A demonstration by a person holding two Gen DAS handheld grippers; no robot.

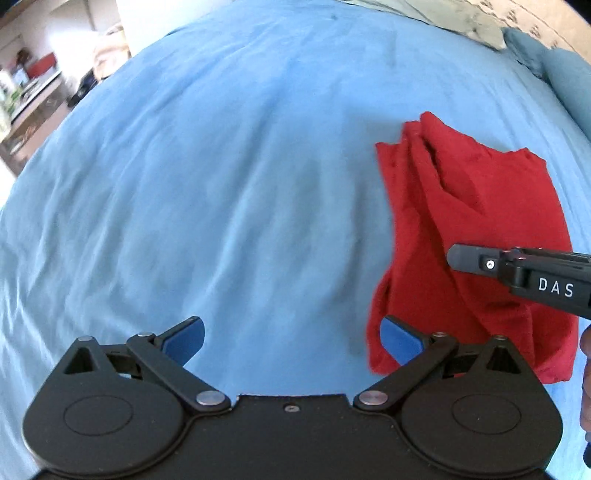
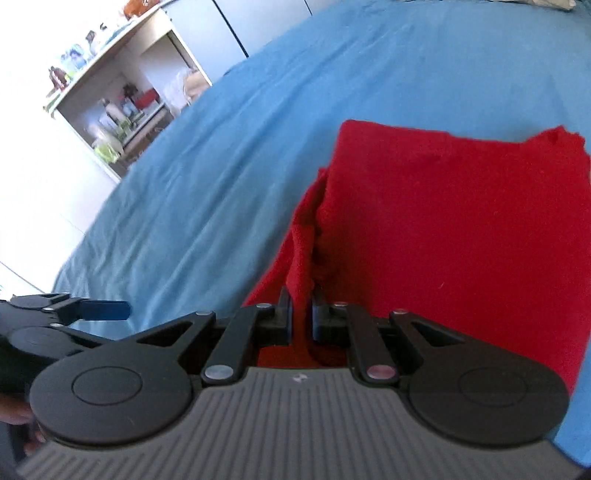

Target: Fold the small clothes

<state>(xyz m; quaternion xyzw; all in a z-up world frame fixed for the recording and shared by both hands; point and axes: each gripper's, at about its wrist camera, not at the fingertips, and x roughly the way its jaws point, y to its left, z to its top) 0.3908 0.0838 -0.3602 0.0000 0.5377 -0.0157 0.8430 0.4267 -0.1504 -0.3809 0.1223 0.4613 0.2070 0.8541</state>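
A red garment (image 1: 476, 221) lies partly folded on the blue bedsheet (image 1: 221, 184), at the right of the left wrist view. My left gripper (image 1: 291, 338) is open and empty, low over the sheet just left of the garment's near corner. My right gripper (image 2: 300, 310) is shut on a raised fold of the red garment (image 2: 461, 229) at its near left edge. The right gripper also shows in the left wrist view (image 1: 517, 273), reaching over the garment from the right. The left gripper shows at the left edge of the right wrist view (image 2: 92, 310).
The blue sheet (image 2: 221, 166) covers the whole bed. A blue pillow (image 1: 561, 74) and a patterned cloth (image 1: 461, 18) lie at the far right. A shelf unit with small items (image 2: 122, 110) stands beyond the bed's left side.
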